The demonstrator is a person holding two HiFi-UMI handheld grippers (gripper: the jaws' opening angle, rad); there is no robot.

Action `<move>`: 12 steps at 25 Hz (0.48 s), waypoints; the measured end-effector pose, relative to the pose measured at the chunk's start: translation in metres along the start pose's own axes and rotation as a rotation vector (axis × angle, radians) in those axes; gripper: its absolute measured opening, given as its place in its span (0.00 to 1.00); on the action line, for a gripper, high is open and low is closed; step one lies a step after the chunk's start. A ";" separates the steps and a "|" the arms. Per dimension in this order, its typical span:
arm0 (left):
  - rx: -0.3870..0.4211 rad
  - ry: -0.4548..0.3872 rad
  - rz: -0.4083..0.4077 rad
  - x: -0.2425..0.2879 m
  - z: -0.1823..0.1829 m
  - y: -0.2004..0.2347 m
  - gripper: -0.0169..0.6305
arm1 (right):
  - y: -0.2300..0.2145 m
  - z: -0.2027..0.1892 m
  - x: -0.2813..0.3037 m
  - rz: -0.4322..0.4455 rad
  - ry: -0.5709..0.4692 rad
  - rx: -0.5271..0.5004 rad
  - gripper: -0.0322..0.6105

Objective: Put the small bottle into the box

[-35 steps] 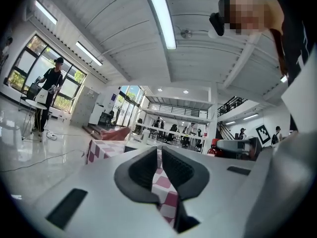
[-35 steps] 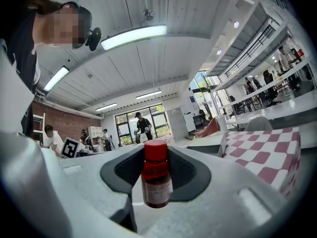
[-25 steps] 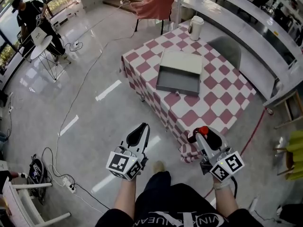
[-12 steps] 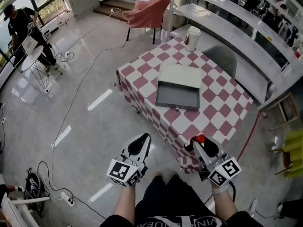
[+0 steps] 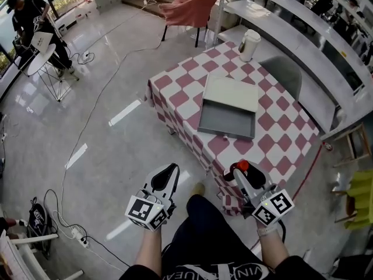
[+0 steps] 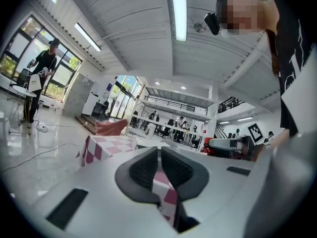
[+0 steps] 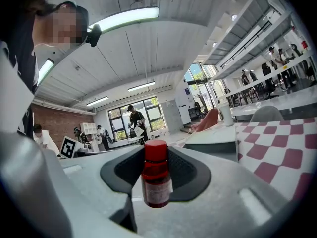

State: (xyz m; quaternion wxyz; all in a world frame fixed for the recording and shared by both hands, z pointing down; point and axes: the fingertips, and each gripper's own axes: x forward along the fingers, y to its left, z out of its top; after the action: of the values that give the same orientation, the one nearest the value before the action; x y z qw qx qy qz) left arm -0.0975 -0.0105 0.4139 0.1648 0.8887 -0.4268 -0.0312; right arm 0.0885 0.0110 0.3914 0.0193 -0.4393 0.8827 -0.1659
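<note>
Left gripper (image 5: 165, 174) fingers together — right gripper (image 5: 238, 172) fingers clamped on the small bottle (image 7: 156, 180).

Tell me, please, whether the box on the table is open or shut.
Open: the box shows its bare grey inside, the pale lid set back.

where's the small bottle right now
Lower right in the head view: the small bottle is clamped in the right gripper, by the near corner of the checkered table, short of the grey box.

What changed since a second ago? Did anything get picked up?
The person seems to have stepped slightly nearer the checked table, so the grey box sits a little lower in the head view. Nothing taken or released: the right gripper still clamps the small bottle, the left gripper stays shut and empty.
</note>
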 end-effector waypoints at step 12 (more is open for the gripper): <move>0.022 0.011 -0.062 0.085 0.022 0.031 0.07 | -0.043 0.024 0.068 0.018 0.011 -0.052 0.27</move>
State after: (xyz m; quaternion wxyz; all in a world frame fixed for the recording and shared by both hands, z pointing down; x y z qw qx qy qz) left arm -0.0714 -0.1000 0.4103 0.1563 0.9033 -0.3987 -0.0267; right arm 0.0842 -0.0729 0.3897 0.0045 -0.4305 0.8908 -0.1451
